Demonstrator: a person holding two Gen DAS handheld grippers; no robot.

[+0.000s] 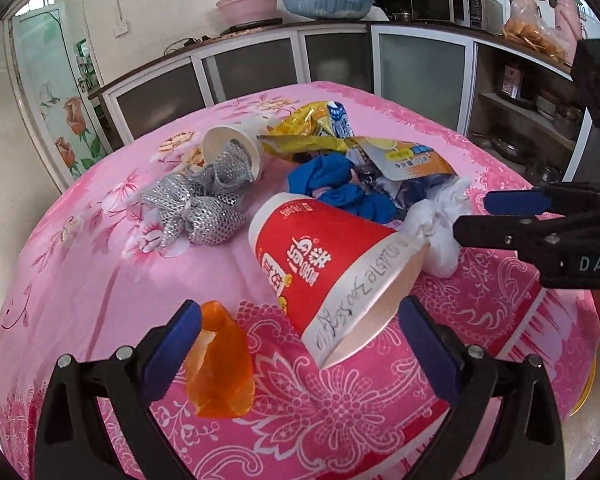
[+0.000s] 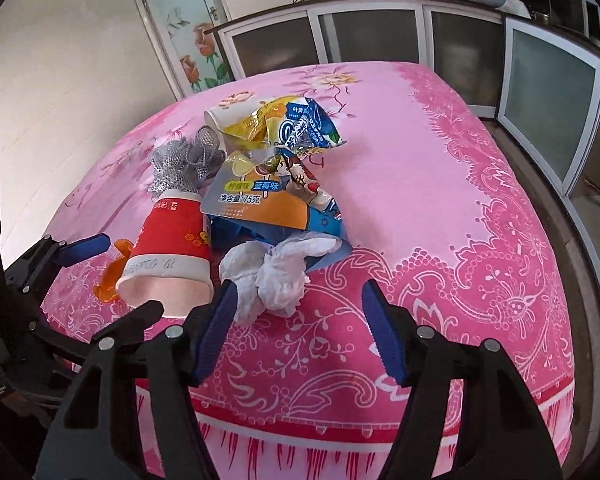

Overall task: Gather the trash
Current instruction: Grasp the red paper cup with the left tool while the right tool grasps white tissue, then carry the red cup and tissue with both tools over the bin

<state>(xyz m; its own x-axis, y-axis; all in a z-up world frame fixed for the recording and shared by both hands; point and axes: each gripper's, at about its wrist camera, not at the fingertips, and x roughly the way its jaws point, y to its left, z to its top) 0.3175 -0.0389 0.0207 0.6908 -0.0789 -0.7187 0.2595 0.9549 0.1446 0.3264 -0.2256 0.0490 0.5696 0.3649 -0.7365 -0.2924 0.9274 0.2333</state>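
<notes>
With the red paper cup [image 1: 324,276] lying on its side on the pink tablecloth [image 1: 100,248] between the spread fingers of the left gripper [image 1: 300,340], and the crumpled white tissue [image 2: 272,276] ahead of the right gripper [image 2: 296,320], likewise apart and empty, each should be straddled squarely before being squeezed gently.

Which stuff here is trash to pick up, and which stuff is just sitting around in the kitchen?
Trash on the table:
red paper cup
white paper cup
orange wrapper
crumpled white tissue
silver mesh scrap
snack bags
blue glove

Just sitting around:
pink basin
blue basket
microwave
pink tablecloth
</notes>
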